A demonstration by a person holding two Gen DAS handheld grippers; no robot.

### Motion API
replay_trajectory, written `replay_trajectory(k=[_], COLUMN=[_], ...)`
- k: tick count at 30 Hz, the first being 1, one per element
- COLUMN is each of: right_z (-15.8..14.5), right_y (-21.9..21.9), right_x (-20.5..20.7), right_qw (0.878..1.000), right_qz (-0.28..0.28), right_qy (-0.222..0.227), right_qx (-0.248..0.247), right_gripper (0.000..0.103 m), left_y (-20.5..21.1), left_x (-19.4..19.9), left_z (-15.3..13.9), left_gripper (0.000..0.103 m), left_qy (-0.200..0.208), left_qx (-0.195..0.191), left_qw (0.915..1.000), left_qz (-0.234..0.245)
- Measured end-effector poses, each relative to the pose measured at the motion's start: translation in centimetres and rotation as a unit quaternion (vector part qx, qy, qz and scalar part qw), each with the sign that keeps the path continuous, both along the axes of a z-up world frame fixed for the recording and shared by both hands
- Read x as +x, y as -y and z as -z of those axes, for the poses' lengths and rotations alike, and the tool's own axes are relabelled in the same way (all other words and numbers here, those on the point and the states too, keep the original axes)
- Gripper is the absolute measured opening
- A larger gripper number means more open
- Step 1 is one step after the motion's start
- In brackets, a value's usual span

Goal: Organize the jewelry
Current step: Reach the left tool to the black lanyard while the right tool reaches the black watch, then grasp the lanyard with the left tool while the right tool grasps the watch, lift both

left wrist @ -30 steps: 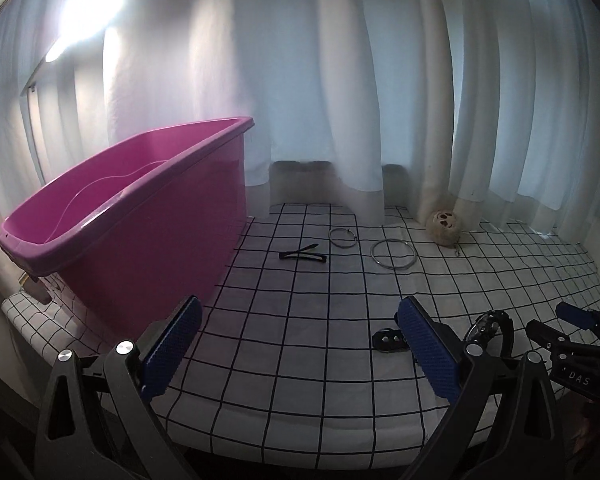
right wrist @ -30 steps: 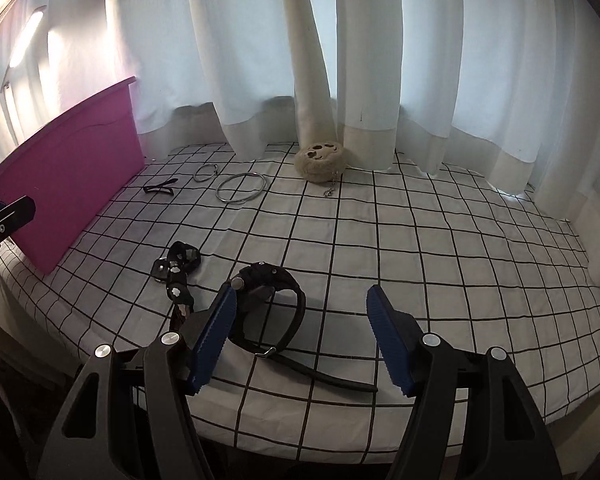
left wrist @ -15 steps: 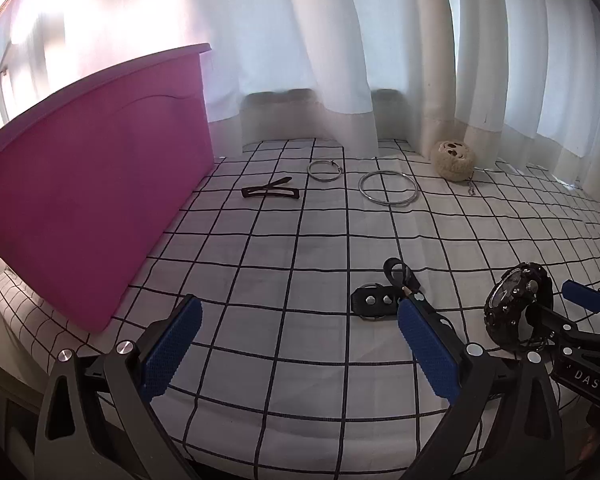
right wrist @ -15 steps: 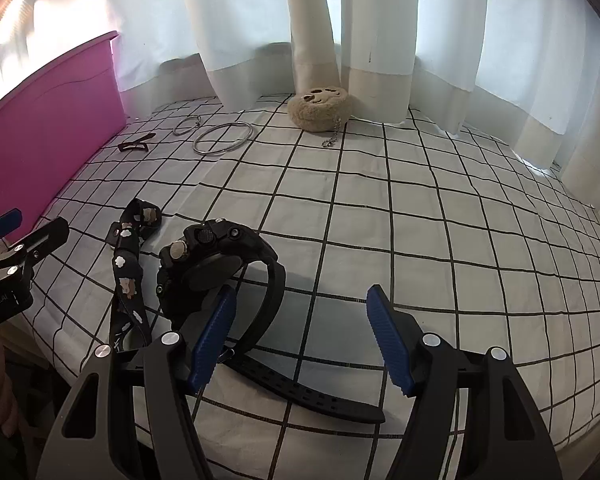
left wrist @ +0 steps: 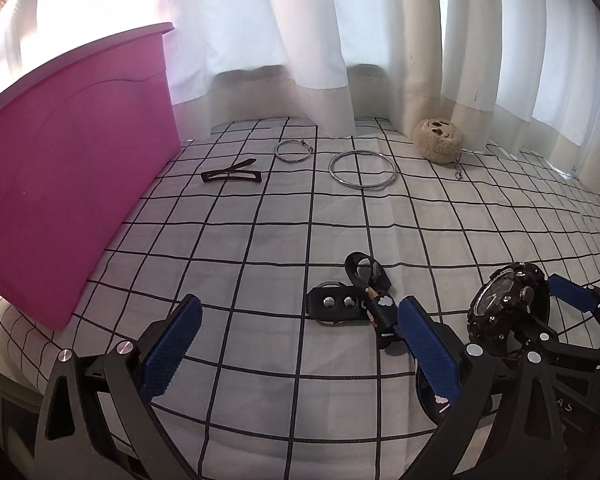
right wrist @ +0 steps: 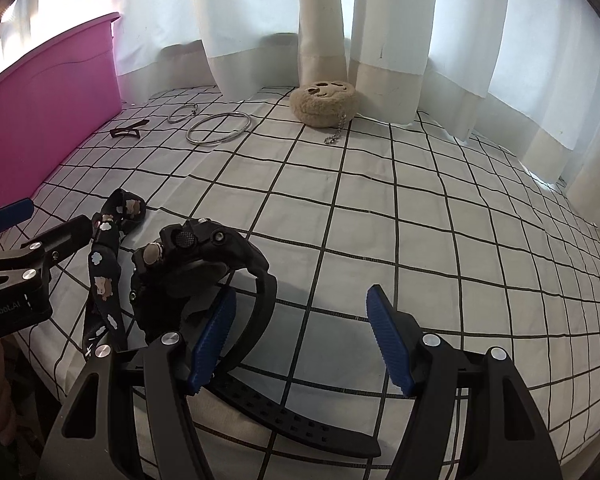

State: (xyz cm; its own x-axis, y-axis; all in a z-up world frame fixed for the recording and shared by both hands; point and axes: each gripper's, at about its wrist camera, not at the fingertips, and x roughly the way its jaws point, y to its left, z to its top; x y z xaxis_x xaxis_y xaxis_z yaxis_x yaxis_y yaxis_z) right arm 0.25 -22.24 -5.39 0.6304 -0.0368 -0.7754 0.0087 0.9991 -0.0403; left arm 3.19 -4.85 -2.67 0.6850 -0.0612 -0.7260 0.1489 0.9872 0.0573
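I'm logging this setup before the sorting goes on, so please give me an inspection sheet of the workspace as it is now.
Surface: checked cloth, some wrinkles.
Job's things: black watch and patterned strap at the near edge; large ring, small ring, black clip farther back; pink bin at the left.
Clutter: fluffy keychain by the curtain.
Grippers: left gripper open, empty; right gripper open, its left finger inside the watch band's loop.
Cables: nothing seen.
Surroundings: white curtains.
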Motion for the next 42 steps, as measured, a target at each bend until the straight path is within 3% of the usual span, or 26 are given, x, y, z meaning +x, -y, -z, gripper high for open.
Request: replay_trajectory(k=[14, 18, 26, 28, 32, 35, 37, 38, 39, 40, 42], right_z=[0.4, 0.5, 0.8, 0.7, 0.7, 0.5, 0.4, 0.4, 0.4, 0.3, 0.3], right_y=[0.2, 0.3, 0.4, 0.4, 0.3, -0.1, -0.4, -0.6, -0.7, -0.8, -0.4], right_x=[0.8, 1.1, 1.2, 1.2, 1.0, 0.8, 0.8, 0.7, 0.7, 0.7, 0.6], right_qw=[1.0, 1.0, 1.0, 1.0, 1.0, 1.0, 0.999, 0.999, 0.999, 0.999, 0.999], right_qz=[0.007, 0.011, 0.009, 0.006, 0.003, 0.001, -0.005, -0.009, -0.013, -0.011, -0.007], right_qy=[0.003, 0.005, 0.023, 0.022, 0.024, 0.028, 0.028, 0.028, 0.029, 0.029, 0.032], right_qx=[0.008, 0.008, 0.009, 0.012, 0.014, 0.012, 0.014, 0.015, 0.019, 0.023, 0.039], right_gripper=[0.067, 0.071, 0.073, 0.072, 0.066, 0.045, 0.032, 0.028, 0.015, 0.011, 0.01], left_y=[2.4, 1.6, 1.9, 2.0, 2.5, 2.6, 2.5, 2.5, 2.5, 2.5, 2.2], left_x=[2.0, 2.4, 2.0, 1.8, 1.1, 0.9, 0.7, 0.6, 0.4, 0.3, 0.3], left_z=[2.8, 3.3, 3.4, 3.3, 2.9, 2.9, 2.8, 2.7, 2.7, 2.6, 2.6], left_gripper=[0.097, 0.098, 0.096, 0.091, 0.072, 0.066, 0.057, 0.049, 0.033, 0.027, 0.018], left_qy=[-0.052, -0.062, -0.042, -0.043, -0.037, -0.032, -0.03, -0.029, -0.025, -0.024, -0.025], left_qx=[0.019, -0.02, -0.018, -0.019, -0.017, -0.022, -0.028, -0.031, -0.026, -0.023, -0.027], left_qw=[0.9984, 0.9978, 0.9989, 0.9988, 0.9986, 0.9985, 0.9982, 0.9979, 0.9981, 0.9982, 0.9981], left_qz=[0.015, 0.007, 0.008, 0.013, 0.033, 0.039, 0.045, 0.049, 0.049, 0.049, 0.05])
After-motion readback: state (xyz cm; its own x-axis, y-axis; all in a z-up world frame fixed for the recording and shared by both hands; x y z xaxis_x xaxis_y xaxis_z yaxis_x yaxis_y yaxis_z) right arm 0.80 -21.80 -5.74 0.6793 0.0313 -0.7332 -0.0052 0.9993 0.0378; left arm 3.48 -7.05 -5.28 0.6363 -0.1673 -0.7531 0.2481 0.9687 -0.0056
